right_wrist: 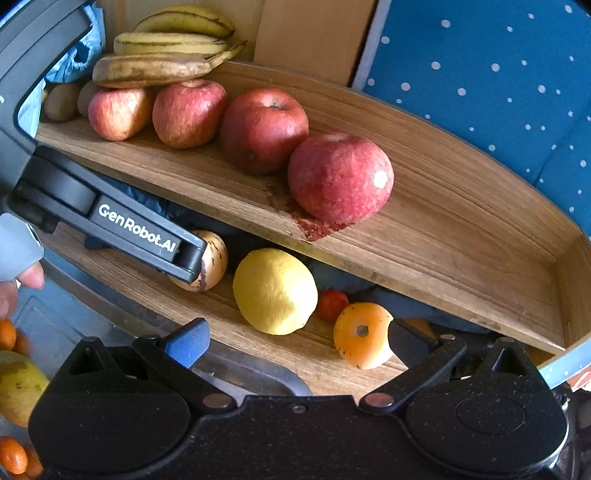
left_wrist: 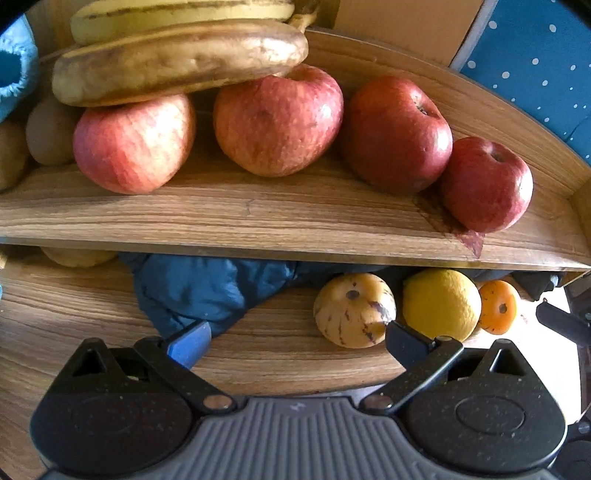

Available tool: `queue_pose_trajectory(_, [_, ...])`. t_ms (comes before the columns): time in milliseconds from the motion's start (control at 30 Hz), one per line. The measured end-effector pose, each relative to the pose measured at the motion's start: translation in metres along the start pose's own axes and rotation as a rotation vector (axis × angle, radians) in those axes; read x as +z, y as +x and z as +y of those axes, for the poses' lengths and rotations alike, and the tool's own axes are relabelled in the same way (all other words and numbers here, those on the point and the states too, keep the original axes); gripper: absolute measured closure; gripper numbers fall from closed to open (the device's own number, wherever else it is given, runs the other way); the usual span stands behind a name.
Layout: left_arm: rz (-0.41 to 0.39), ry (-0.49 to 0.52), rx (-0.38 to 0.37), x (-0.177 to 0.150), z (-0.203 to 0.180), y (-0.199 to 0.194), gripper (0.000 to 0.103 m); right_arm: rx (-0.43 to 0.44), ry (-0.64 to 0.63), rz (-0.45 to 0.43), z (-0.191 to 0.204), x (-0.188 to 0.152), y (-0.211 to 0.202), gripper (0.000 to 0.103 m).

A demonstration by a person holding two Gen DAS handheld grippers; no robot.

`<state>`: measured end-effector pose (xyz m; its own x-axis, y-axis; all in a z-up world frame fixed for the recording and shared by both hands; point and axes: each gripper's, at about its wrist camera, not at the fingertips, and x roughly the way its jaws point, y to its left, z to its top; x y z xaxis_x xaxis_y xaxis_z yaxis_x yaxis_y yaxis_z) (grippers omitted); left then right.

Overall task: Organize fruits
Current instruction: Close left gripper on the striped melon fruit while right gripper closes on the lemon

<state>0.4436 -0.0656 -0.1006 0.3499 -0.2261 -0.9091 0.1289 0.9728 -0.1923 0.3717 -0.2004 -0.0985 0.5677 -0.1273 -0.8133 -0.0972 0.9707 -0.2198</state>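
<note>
– What do you see around, apart from the work itself?

– Far at the right hangs a blue fabric with small white dots (left_wrist: pixel 535 55). Just beside it, to its left, stands a plain brown cardboard panel (left_wrist: pixel 399 26); the two seem to touch.

– And lower?

– A dark blue crumpled cloth (left_wrist: pixel 192 291) lies in the shadow, with many folds.

– Something at the left?

– A light blue puffy cover with a gathered edge (left_wrist: pixel 14 70), cut by the border. My right camera shows also a grey metal surface with a raised rim (right_wrist: pixel 251 373), quite blurred.
</note>
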Motion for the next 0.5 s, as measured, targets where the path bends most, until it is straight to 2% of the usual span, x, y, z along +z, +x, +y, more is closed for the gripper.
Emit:
queue_pose_trajectory(200, [0.012,-0.012,-0.042,0.006,0.006,0.012,0.001,0.001,-0.042,-0.004,0.006,0.003,0.005,0.002])
queue_pose_trajectory(500, [0.027,-0.028,-0.088,0.008,0.014,0.029,0.002,-0.013,-0.083,-0.001,0.014,0.004,0.012,0.011])
